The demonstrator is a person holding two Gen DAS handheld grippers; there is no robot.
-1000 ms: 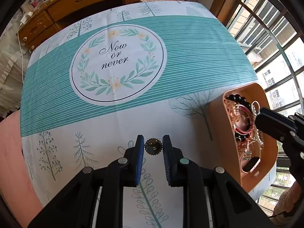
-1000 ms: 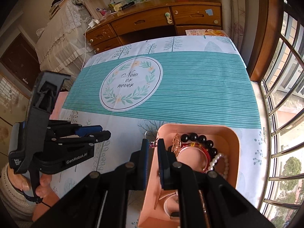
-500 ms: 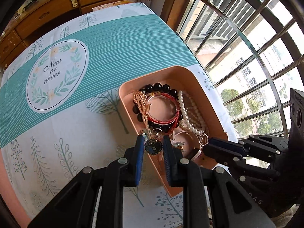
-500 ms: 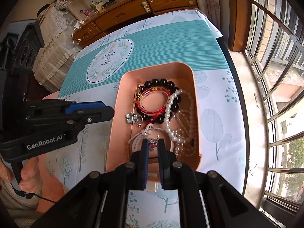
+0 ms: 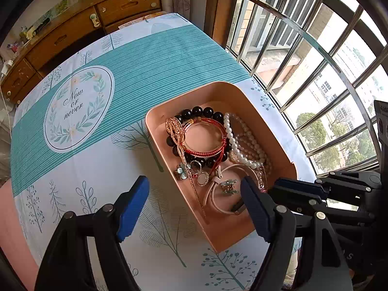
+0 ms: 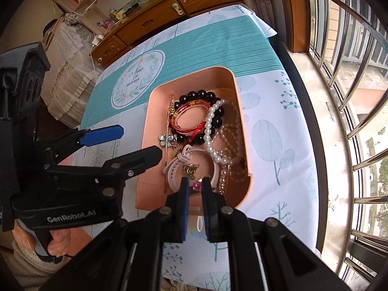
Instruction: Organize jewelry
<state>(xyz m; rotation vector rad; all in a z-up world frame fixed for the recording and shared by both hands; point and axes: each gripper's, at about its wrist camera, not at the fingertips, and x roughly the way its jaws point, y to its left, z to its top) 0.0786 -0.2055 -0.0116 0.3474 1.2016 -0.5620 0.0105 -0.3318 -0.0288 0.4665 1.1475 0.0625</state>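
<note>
Two grippers hang over one pink tray (image 5: 266,131) that sits on a tablecloth (image 5: 150,68) printed with teal stripes, pale trees and a wreath badge reading "Now or never". Left gripper (image 5: 194,195): jaws opening, blue pads wide apart and straddling the tray's near left wall; nothing pinched between them. Directly below that gap, inside the tray, lie a small round pendant (image 5: 202,179) and a pale flower charm (image 5: 182,169), loose on the tray floor. Right gripper (image 6: 195,187): jaws pressed nearly together on a small pink-red trinket (image 6: 197,185), held low over the tray's near end; what kind of piece it is cannot be told from either view. Tray contents, far end to near: a black bead bracelet (image 5: 206,112) with a red bangle (image 5: 206,150) lying inside its loop, a gold filigree hairpin (image 5: 175,131) running along the left wall, a strand of white pearls (image 5: 242,143) down the right side, a pale pink watch strap (image 5: 215,201) curled at the near end, with a small teal-and-gold clip (image 5: 229,185) on it. In the right wrist view the left gripper (image 6: 135,141) comes in from the left, its tips at the tray's left rim, and a person's hand (image 6: 58,242) shows under its handle. Wooden drawers (image 5: 80,24) stand past the table's far edge; a barred window (image 5: 315,60) runs along the right.
</note>
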